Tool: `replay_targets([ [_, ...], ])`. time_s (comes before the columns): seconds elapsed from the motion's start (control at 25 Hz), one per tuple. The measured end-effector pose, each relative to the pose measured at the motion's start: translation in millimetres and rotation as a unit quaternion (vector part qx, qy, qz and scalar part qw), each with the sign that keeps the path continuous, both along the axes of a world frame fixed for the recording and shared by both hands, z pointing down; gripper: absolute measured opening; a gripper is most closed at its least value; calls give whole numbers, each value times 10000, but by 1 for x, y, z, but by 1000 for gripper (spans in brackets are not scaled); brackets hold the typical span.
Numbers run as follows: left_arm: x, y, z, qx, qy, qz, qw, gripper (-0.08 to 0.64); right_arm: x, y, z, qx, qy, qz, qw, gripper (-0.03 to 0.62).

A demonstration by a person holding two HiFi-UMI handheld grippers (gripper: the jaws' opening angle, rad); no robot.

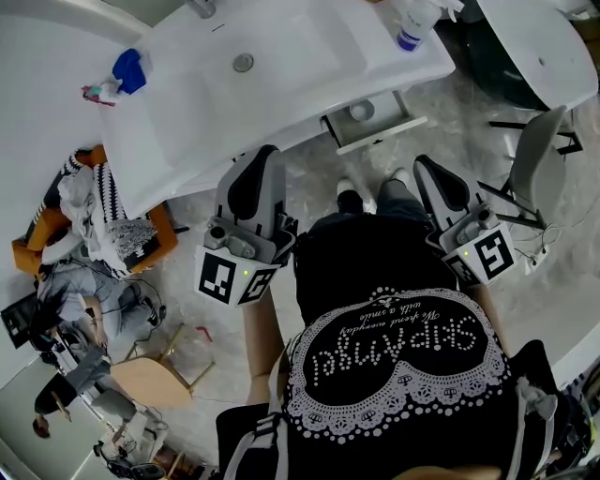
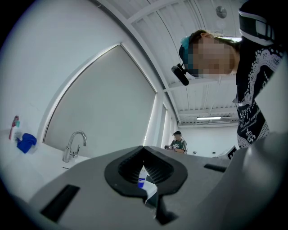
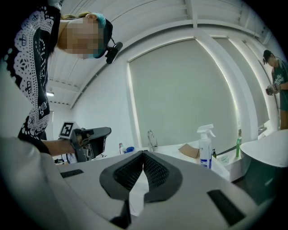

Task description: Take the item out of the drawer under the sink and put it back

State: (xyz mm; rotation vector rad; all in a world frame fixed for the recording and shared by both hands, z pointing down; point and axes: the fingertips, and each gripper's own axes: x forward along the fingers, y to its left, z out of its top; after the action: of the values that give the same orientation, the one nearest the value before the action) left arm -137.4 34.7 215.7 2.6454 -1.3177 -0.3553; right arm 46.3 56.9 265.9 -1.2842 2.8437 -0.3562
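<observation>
Sink [image 1: 300, 47] runs across the top w/ its drawer [image 1: 380, 139] pulled out underneath, prob. so the inside can be reached from where the person stands. L gripper [image 1: 266, 152] & R gripper [image 1: 422, 161] are held close to the body, well apart from the drawer and roughly level. That looks like a rest pose, not a reach. Both have jaws closed tip to tip, nothing btw them. Spray bottle [image 1: 412, 23] stands on the sink edge, out of the way. Item [image 1: 361, 111], small & round, lies inside the drawer; can't tell what it is.
</observation>
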Motion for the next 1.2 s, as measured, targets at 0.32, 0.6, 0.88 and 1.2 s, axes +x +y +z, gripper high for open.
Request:
replay_targets([
  [0.32,0,1,2,11,-10,-4,10000,3,0,-1,1,19,26,35,10000,18],
  [0.6,-4,6,3,5,-15,-79,10000,3,-4,-5,0,140,103,-87,9998,18],
  [0.88,-8,16,15,-165,-74,-177,9997,3,-6,-8,1,161,147,-145,9997,18],
  [1.2,-16,15,11,-91,-48,-329,9994,3,-9,-6,5,153,291,-263,9991,18],
])
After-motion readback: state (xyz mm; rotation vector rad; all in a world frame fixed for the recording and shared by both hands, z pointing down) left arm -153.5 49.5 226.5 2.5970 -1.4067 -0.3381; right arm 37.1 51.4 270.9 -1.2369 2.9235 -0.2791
